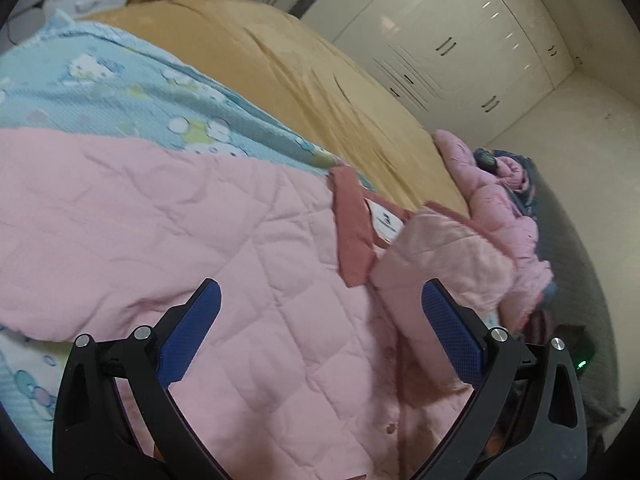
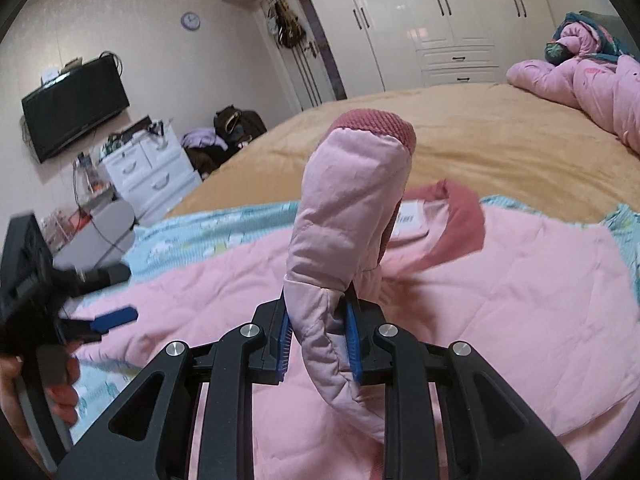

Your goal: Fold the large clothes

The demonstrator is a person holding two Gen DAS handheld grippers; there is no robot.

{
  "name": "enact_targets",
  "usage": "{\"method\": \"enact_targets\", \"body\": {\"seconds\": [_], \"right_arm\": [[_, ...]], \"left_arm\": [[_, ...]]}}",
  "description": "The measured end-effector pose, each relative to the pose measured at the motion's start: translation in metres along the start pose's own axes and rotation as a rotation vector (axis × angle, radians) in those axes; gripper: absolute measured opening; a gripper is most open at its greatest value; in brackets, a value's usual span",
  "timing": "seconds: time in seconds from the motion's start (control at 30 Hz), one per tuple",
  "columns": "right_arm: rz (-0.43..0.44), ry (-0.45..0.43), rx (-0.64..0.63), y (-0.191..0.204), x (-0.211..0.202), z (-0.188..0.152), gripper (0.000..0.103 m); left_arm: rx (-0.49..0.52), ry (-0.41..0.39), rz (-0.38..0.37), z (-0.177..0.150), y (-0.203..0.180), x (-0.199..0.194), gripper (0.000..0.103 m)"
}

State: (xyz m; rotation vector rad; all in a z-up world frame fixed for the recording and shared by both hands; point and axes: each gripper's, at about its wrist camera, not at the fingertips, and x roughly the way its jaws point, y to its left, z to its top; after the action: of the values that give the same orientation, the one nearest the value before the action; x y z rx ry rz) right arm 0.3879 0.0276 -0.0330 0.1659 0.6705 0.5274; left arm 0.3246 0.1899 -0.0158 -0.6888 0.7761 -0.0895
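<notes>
A: Right gripper (image 2: 318, 320): blue pads are pressing on both sides of the pink sleeve (image 2: 344, 216), clamped. The sleeve is standing up from the jaws, its darker ribbed cuff (image 2: 376, 124) at the top, bent over toward the bed.

B: Left wrist view is not showing that grip. Left gripper (image 1: 320, 320): jaws are standing wide apart, nothing between the pads, hanging just above the quilted pink jacket (image 1: 168, 216). Contact with the fabric: cannot tell.

A: Right view is picking up the left gripper (image 2: 114, 318) from the side at the left edge, one blue pad showing, a hand (image 2: 48, 392) wrapping its handle. Blurred.

B: Jacket position: lying flat and spread on a light blue printed blanket (image 1: 120, 84), which is lying on the tan bedspread (image 1: 280, 60). Collar (image 1: 352, 224) is facing up with a white label (image 1: 386, 222) inside it. The folded-over sleeve is showing just right of the collar here.

A: Only my view is giving the room's far side: wall television (image 2: 74, 100), white drawer unit (image 2: 148, 168), round clock (image 2: 190, 21). Both views are showing the white wardrobe (image 2: 420, 16) and a second pink padded garment (image 2: 580, 84) bunched at the bed's far end.

B: Here that bundle (image 1: 500, 204) is sitting at the bed edge, right of the collar.
</notes>
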Motion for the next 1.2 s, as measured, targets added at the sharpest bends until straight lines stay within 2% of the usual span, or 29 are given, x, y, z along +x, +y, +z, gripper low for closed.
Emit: {"method": "enact_targets", "body": {"seconds": [0.13,0.27,0.37,0.4,0.5,0.53,0.63,0.7,0.83,0.9,0.93,1.03,1.1,1.13,1.2], "right_arm": [[0.027,0.03,-0.053,0.015,0.004,-0.011,0.031],[0.055,0.101,-0.127,0.034,0.015,-0.021,0.035],[0.068,0.151,-0.146,0.042,0.023,-0.027,0.039],[0.069,0.168,-0.15,0.045,0.026,-0.03,0.042],[0.098,0.217,-0.153,0.05,0.03,-0.039,0.06],[0.105,0.229,-0.154,0.05,0.03,-0.042,0.063],[0.139,0.248,-0.138,0.053,0.023,-0.047,0.073],[0.168,0.245,-0.108,0.05,0.011,-0.047,0.073],[0.165,0.219,-0.048,0.034,-0.018,-0.044,0.073],[0.146,0.194,-0.02,0.023,-0.036,-0.044,0.073],[0.135,0.183,-0.005,0.016,-0.044,-0.044,0.073],[0.094,0.163,0.021,-0.001,-0.062,-0.044,0.073],[0.057,0.154,0.041,-0.014,-0.074,-0.046,0.073],[0.047,0.154,0.054,-0.019,-0.076,-0.046,0.073],[0.019,0.155,0.098,-0.036,-0.085,-0.05,0.073]], "left_arm": [[-0.008,0.015,-0.013,0.0,0.004,0.006,0.094],[-0.059,0.02,-0.091,0.002,0.012,0.005,0.094],[-0.057,0.013,-0.08,0.003,0.014,0.004,0.094],[-0.058,0.022,-0.085,0.003,0.015,0.005,0.094],[-0.098,0.058,-0.125,-0.001,0.021,0.015,0.094],[-0.104,0.074,-0.13,-0.002,0.023,0.02,0.094],[-0.095,0.134,-0.087,-0.01,0.024,0.036,0.094],[-0.102,0.159,-0.105,-0.014,0.025,0.042,0.094],[-0.084,0.176,-0.107,-0.023,0.022,0.05,0.092],[-0.07,0.175,-0.117,-0.025,0.02,0.049,0.073],[-0.06,0.176,-0.129,-0.027,0.017,0.049,0.059],[-0.002,0.177,-0.113,-0.031,0.009,0.053,0.043],[0.015,0.198,-0.13,-0.035,0.006,0.059,0.023],[0.03,0.211,-0.138,-0.038,0.002,0.063,0.004],[0.111,0.202,-0.091,-0.044,-0.008,0.065,0.002]]}}
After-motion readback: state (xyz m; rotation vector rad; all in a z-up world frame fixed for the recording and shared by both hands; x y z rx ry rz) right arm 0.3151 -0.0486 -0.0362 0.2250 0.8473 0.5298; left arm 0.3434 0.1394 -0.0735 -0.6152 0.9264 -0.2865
